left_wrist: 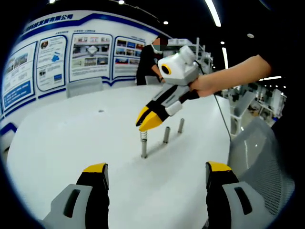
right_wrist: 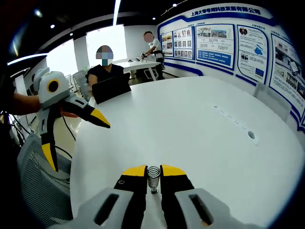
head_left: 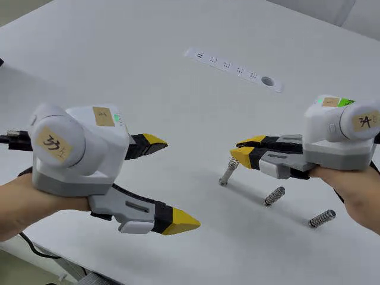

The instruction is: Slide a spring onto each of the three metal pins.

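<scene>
Right claw (head_left: pixel 237 151) pinches a small coiled steel spring (right_wrist: pixel 153 177) partway down the first upright metal pin (head_left: pixel 224 178), second pin (head_left: pixel 274 196) and third pin (head_left: pixel 322 218) look already sprung, left claw (head_left: pixel 179 183) gapes wide, empty.

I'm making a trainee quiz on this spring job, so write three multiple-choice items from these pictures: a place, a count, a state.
1. Where on the table does the power strip lie, relative to the pins?
A. beyond them, on the far side
B. among them
C. nearer the person than they are

2. How many pins stand on the table?
A. two
B. three
C. five

3. How is the left tool?
A. shut on a spring
B. shut, empty
C. open, empty

Key:
1 A, the head view shows it past the pins.
2 B, three uprights show in the left gripper view.
3 C, its jaws stand wide apart with nothing between them; it is the right tool that grips the spring.
</scene>
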A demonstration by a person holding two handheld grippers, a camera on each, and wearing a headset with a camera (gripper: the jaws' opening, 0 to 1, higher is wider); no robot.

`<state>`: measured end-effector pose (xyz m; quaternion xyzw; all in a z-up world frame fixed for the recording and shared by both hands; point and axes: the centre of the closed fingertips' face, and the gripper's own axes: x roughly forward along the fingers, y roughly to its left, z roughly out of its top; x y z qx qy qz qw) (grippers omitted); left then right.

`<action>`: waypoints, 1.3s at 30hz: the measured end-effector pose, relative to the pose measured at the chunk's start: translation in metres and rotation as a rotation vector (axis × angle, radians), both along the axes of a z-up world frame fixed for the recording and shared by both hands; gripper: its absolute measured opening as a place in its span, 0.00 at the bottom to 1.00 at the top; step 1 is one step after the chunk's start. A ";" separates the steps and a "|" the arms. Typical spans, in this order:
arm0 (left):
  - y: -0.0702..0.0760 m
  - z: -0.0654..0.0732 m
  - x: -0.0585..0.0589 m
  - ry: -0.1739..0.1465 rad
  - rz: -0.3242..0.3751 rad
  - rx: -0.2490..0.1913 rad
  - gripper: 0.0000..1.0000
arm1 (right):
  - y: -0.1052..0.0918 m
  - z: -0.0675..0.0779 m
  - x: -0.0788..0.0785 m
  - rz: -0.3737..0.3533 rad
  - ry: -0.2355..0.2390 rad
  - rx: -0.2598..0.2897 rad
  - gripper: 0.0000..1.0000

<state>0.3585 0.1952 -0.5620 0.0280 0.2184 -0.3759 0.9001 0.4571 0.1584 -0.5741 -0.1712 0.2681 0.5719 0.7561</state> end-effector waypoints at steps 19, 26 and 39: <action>0.002 -0.006 0.000 0.032 0.006 0.005 0.84 | -0.003 -0.045 -0.008 0.034 -0.015 -0.109 0.11; 0.002 -0.006 0.000 0.035 0.007 0.006 0.84 | -0.003 -0.050 -0.009 0.032 -0.014 -0.116 0.11; -0.002 -0.001 0.000 0.029 -0.012 0.022 0.84 | -0.003 -0.042 -0.007 0.016 -0.033 -0.107 0.13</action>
